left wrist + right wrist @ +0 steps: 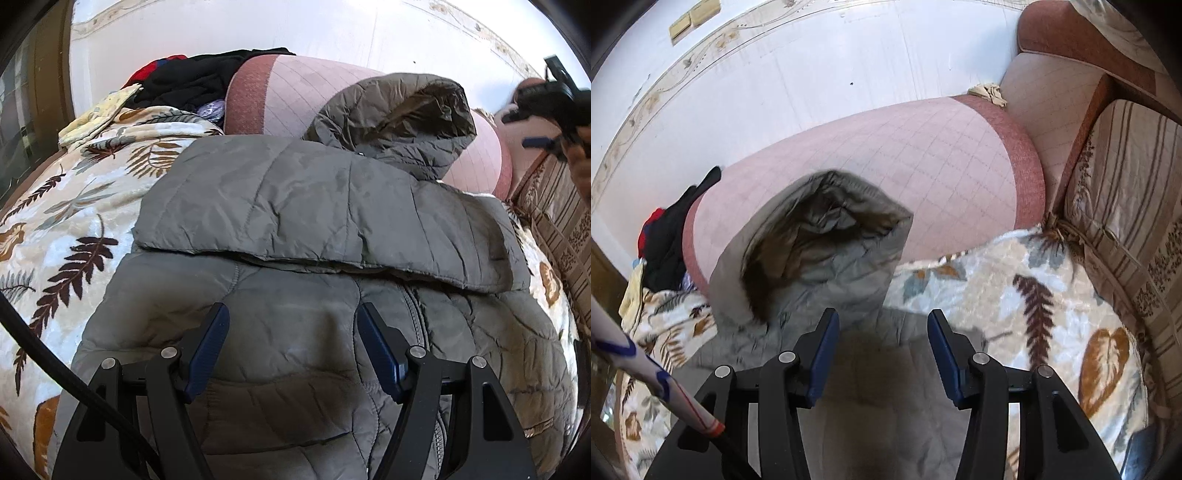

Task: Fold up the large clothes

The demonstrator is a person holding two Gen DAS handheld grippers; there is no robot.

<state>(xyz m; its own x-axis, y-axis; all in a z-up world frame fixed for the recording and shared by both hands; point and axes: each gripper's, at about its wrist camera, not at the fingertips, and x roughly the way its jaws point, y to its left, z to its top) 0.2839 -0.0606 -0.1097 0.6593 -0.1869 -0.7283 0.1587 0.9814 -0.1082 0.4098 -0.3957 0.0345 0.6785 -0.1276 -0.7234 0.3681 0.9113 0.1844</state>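
Note:
A grey quilted hooded jacket point(295, 332) lies flat on a leaf-patterned blanket point(66, 236). A sleeve point(314, 210) is folded across its chest. Its hood point(399, 122) stands up against a pink bolster point(295, 99). My left gripper point(293, 317) is open and empty just above the jacket's front, beside the zip. My right gripper point(882, 325) is open and empty above the jacket's shoulder, just below the hood point(820, 236). It also shows in the left wrist view point(554, 122), held high at the far right.
A pile of black and red clothes point(184, 81) and a yellow cloth point(96, 118) lie at the back left. A striped cushion point(1126, 206) and a sofa arm point(1082, 44) stand at the right. A white wall point(812, 66) rises behind the bolster point(923, 155).

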